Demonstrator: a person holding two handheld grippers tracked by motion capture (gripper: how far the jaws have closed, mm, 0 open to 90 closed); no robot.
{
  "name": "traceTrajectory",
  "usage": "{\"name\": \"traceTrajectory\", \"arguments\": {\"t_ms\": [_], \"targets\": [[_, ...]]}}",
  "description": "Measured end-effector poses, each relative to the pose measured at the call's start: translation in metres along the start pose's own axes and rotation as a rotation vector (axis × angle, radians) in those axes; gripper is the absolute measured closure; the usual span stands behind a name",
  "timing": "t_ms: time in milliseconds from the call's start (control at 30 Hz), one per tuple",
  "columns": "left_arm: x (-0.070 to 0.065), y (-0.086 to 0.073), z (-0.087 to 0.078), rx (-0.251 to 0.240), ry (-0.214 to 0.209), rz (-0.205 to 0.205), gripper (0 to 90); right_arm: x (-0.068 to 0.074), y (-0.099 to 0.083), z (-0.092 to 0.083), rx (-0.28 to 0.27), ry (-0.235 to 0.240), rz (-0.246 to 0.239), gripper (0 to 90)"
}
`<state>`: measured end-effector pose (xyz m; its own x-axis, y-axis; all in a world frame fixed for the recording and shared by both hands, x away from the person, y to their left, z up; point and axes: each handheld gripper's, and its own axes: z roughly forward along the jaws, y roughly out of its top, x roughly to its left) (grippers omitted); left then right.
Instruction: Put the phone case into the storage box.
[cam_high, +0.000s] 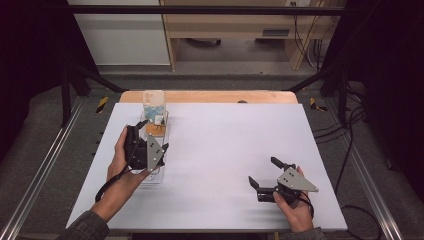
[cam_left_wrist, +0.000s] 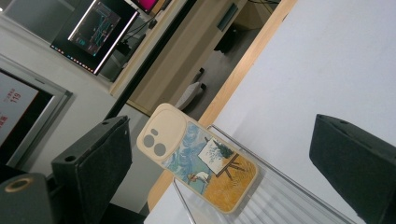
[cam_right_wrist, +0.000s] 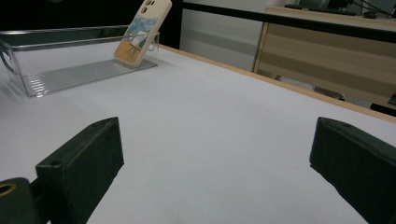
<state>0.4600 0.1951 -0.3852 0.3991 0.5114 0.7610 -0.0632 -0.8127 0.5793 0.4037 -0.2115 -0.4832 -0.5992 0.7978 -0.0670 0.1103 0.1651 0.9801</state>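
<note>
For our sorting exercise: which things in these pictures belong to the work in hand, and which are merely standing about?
In the work:
- phone case, leaning on the far wall of the clear tray
- clear tray
- left gripper, open, over the tray
- right gripper, open, apart on the table

Standing about:
- white table
- monitor
- wooden cabinet
</note>
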Motion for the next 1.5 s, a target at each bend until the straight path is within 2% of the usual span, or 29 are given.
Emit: {"name": "traceTrajectory", "arguments": {"t_ms": [233, 533, 767, 800, 833, 967, 1000, 1033, 1067, 1100, 1133, 1233, 1433, 1500], "targets": [[-0.002, -0.001, -0.013, -0.018, -0.005, -0.020, 5.6, 0.000, 0.000, 0.000, 0.001, -0.001, 0.000, 2.9], [-0.008, -0.006, -0.024, -0.023, -0.004, 0.008, 5.7, 0.000, 0.000, 0.000, 0.002, -0.002, -0.001, 2.8], [-0.011, -0.016, -0.035, -0.034, 0.009, -0.007, 5.7, 0.001, 0.000, 0.000, 0.005, 0.000, -0.002, 2.9], [-0.013, -0.020, -0.040, -0.026, 0.007, -0.034, 5.7, 0.001, 0.000, 0.000, 0.005, -0.001, -0.002, 2.9], [-0.013, -0.020, -0.040, -0.026, 0.007, -0.034, 5.7, 0.001, 0.000, 0.000, 0.005, -0.001, -0.002, 2.9], [-0.016, -0.029, -0.051, -0.034, 0.013, -0.085, 5.7, 0.001, 0.000, 0.000, 0.006, -0.002, -0.002, 2.9], [-0.016, -0.029, -0.051, -0.034, 0.013, -0.085, 5.7, 0.001, 0.000, 0.000, 0.006, -0.002, -0.002, 2.9], [-0.016, -0.032, -0.054, -0.043, 0.010, -0.119, 5.6, 0.001, 0.000, 0.001, 0.007, -0.002, -0.003, 2.8], [-0.016, -0.034, -0.056, -0.047, 0.011, -0.136, 5.6, 0.001, 0.000, 0.001, 0.007, -0.003, -0.005, 2.8], [-0.016, -0.034, -0.056, -0.047, 0.011, -0.136, 5.6, 0.001, 0.000, 0.001, 0.007, -0.003, -0.005, 2.8], [-0.015, -0.037, -0.059, -0.056, 0.004, -0.171, 5.4, 0.001, 0.000, 0.001, 0.007, -0.003, -0.005, 2.8], [-0.013, -0.042, -0.061, -0.075, -0.023, -0.240, 5.1, 0.001, -0.001, 0.001, 0.009, -0.003, -0.005, 2.8], [-0.007, -0.053, -0.064, -0.113, -0.028, -0.369, 4.3, 0.002, 0.000, 0.001, 0.007, -0.005, -0.005, 2.8], [-0.005, -0.055, -0.065, -0.119, -0.029, -0.384, 3.8, 0.002, 0.000, 0.001, 0.008, -0.005, -0.007, 2.8]]}}
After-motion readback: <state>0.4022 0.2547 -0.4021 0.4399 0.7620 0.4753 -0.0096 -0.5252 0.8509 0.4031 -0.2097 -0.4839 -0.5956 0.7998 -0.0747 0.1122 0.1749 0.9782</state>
